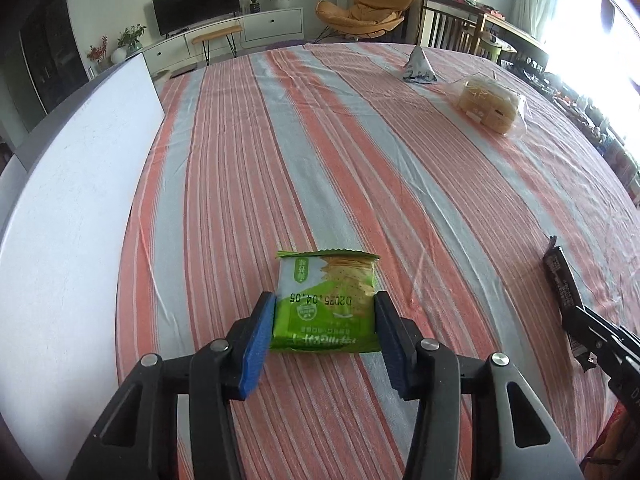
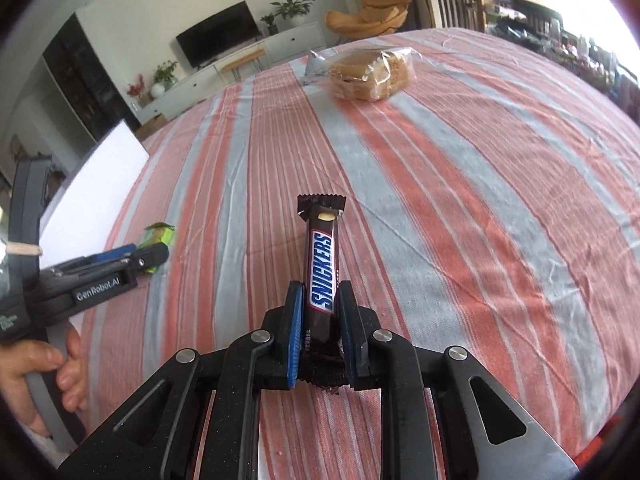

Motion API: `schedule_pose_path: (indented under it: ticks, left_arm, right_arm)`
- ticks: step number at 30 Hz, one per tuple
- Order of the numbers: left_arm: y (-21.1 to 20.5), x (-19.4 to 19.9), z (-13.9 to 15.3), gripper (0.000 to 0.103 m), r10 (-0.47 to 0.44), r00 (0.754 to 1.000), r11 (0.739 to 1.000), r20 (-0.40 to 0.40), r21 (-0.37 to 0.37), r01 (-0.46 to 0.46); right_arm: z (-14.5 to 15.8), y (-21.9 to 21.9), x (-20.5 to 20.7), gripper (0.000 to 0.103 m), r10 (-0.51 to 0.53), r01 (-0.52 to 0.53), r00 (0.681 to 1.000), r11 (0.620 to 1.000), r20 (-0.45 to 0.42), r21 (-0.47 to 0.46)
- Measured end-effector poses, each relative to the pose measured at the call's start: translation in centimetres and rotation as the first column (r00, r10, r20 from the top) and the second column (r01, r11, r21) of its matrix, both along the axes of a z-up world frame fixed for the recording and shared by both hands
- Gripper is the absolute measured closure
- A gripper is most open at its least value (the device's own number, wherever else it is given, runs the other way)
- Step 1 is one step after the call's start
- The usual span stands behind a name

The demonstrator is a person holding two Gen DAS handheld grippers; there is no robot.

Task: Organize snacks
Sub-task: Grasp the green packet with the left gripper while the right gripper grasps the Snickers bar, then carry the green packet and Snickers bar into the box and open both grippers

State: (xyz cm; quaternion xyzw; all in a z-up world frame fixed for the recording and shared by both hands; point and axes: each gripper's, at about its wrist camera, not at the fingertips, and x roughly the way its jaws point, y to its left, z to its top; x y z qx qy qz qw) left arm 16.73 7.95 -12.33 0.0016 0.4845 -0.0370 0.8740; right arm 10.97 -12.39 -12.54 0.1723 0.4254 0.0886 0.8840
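A green cracker packet (image 1: 328, 276) lies flat on the striped tablecloth (image 1: 360, 160). My left gripper (image 1: 324, 300) straddles its near half, and both blue pads sit flush against its sides. In the right wrist view that gripper (image 2: 148, 258) reaches in from the left, with the green packet (image 2: 160, 234) at its tip. My right gripper (image 2: 320, 286) is shut on a Snickers bar (image 2: 324, 248). The bar sticks out forward and stands tilted above the cloth. In the left wrist view the same bar (image 1: 560, 276) shows at the right edge.
A clear bag of bread (image 1: 488, 106) and a small grey-white pyramid packet (image 1: 420, 64) lie at the far right of the table. A white board (image 1: 80, 184) borders the cloth on the left. A person's hand (image 2: 60, 364) holds the left gripper's handle.
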Motion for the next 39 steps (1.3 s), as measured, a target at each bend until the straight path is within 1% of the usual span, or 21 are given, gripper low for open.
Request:
schedule_pose_path:
  ticks: [3,8,13,18,20,21,22,23,25,26,28,29,30,32,33,34,35,36,37,38,39]
  left_arm:
    - [0.5,-1.6,0.8,0.054,0.002,1.0,0.998,0.013,-0.065,-0.001]
    - [0.6,-4.1,3.6,0.054,-0.008,0.998,0.99,0.063,-0.138,0.016]
    - [0.2,-6.4,6.6,0.054,-0.037,0.991,0.986,0.13,-0.158,0.057]
    - [0.2,-7.0,7.1,0.054,-0.023,0.99,0.985,0.139,-0.167,0.047]
    - [0.7,-7.1,6.9,0.054,-0.004,0.992,0.982,0.127,-0.189,0.028]
    - [1.0,-7.2,7.0,0.054,0.004,0.992,0.979,0.124,-0.202,0.021]
    - [1.3,-7.4,7.2,0.054,0.011,0.992,0.977,0.126,-0.211,0.016]
    - [1.7,-7.6,7.4,0.054,0.017,0.991,0.976,0.133,-0.216,0.012]
    - [2.3,-8.2,7.9,0.054,0.026,0.988,0.977,0.149,-0.214,0.007]
    - [2.6,-8.5,8.0,0.054,0.029,0.987,0.977,0.156,-0.214,0.005]
    - [3.1,-9.0,8.4,0.054,0.037,0.986,0.976,0.164,-0.217,0.0]
    - [3.3,-9.3,8.6,0.054,0.039,0.985,0.976,0.168,-0.219,-0.002]
    - [3.5,-9.6,8.9,0.054,0.041,0.984,0.975,0.174,-0.221,-0.002]
    - [3.8,-10.2,9.7,0.054,0.041,0.98,0.974,0.197,-0.224,0.004]
    - [4.0,-10.5,10.3,0.054,0.042,0.977,0.974,0.211,-0.227,0.008]
    - [4.2,-10.9,10.9,0.054,0.044,0.973,0.974,0.227,-0.228,0.009]
    - [4.4,-11.4,11.5,0.054,0.046,0.969,0.973,0.241,-0.23,0.011]
    - [4.7,-11.8,12.1,0.054,0.048,0.966,0.973,0.256,-0.23,0.013]
    - [5.0,-12.2,12.7,0.054,0.051,0.961,0.974,0.27,-0.228,0.013]
    - [5.3,-12.7,13.2,0.054,0.054,0.957,0.974,0.285,-0.225,0.012]
    - [5.7,-13.3,13.7,0.054,0.057,0.953,0.975,0.296,-0.222,0.01]
  right_arm:
    - [-0.2,-1.1,0.0,0.085,0.014,-0.016,1.0,0.986,0.012,0.165]
    - [-0.5,-1.1,0.3,0.085,0.045,-0.049,0.999,0.96,0.022,0.276]
    - [-0.2,-0.8,0.3,0.091,0.062,-0.073,0.997,0.948,0.043,0.309]
    - [-0.5,-1.7,0.2,0.09,0.023,-0.031,0.999,0.944,0.029,0.329]
    - [-0.2,-2.9,-0.2,0.088,-0.025,0.011,0.999,0.941,0.036,0.339]
    - [-0.1,-3.7,-0.4,0.084,-0.055,0.039,0.998,0.936,0.037,0.35]
    - [0.0,-4.5,-0.6,0.076,-0.085,0.069,0.996,0.93,0.03,0.36]
    - [0.1,-5.1,-0.6,0.074,-0.113,0.1,0.994,0.928,0.013,0.359]
    - [0.5,-5.6,-0.3,0.074,-0.126,0.132,0.991,0.943,-0.04,0.305]
    - [0.8,-5.3,-0.1,0.074,-0.112,0.124,0.992,0.953,-0.059,0.275]
    - [1.7,-3.7,0.7,0.074,-0.054,0.071,0.995,0.974,-0.082,0.215]
    - [2.3,-2.3,1.2,0.073,-0.013,0.03,0.995,0.986,-0.101,0.164]
    - [2.6,-0.6,1.8,0.07,0.031,-0.018,0.992,0.994,-0.125,0.104]
    - [2.8,2.5,2.4,0.06,0.103,-0.106,0.981,0.994,-0.165,-0.013]
    - [2.5,4.2,2.7,0.047,0.127,-0.147,0.973,0.985,-0.194,-0.092]
    - [2.1,5.8,3.0,0.045,0.136,-0.175,0.967,0.969,-0.217,-0.172]
    - [1.7,6.9,3.1,0.046,0.134,-0.191,0.963,0.953,-0.235,-0.237]
    - [1.1,7.6,3.3,0.048,0.131,-0.202,0.958,0.94,-0.255,-0.274]
    - [1.1,8.1,3.2,0.058,0.121,-0.194,0.965,0.929,-0.234,-0.317]
    - [1.0,8.4,3.1,0.07,0.105,-0.189,0.964,0.916,-0.243,-0.355]
    - [1.1,8.4,3.1,0.085,0.099,-0.187,0.964,0.914,-0.247,-0.361]
